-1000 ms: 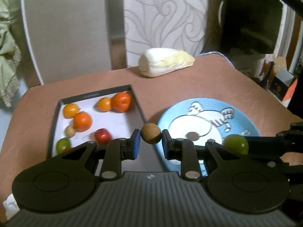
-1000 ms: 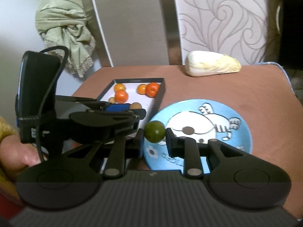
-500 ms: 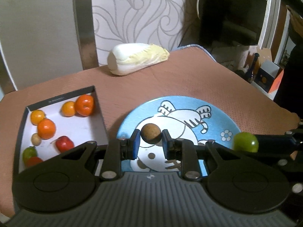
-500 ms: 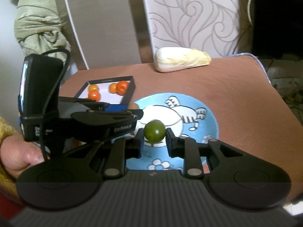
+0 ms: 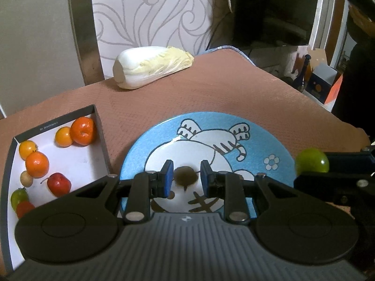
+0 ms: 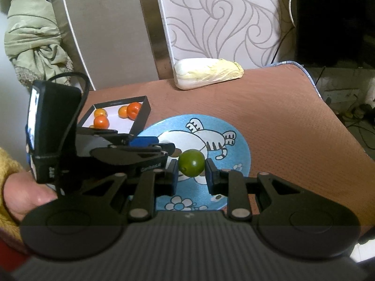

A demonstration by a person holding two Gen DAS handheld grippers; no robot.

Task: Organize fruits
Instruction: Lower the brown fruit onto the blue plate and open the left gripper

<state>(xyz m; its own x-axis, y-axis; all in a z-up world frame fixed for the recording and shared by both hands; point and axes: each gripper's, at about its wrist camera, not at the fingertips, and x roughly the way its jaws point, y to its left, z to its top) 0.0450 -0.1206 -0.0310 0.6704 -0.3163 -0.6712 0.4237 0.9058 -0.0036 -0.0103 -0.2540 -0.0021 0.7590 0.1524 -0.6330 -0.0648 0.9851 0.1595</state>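
Observation:
My left gripper [image 5: 186, 178] is open over the blue cartoon plate [image 5: 253, 126]. The small brown fruit [image 5: 185, 176] lies on the plate between its blue pads, which stand apart from it. My right gripper [image 6: 191, 175] is shut on a green fruit [image 6: 191, 163] and holds it above the plate [image 6: 243, 145]; the fruit also shows at the right of the left wrist view [image 5: 311, 160]. A black-rimmed box [image 5: 14, 145] at the left holds several orange, red and green fruits.
A napa cabbage [image 5: 152, 66] lies at the far side of the brown table [image 5: 234, 89]. A patterned chair back [image 5: 152, 11] stands behind it. The left gripper's body [image 6: 93, 149] fills the left of the right wrist view. The table edge runs along the right.
The left gripper moved right from the box to over the plate, then opened and let go of the brown fruit, which now lies on the plate. The right gripper kept hold of the green fruit.

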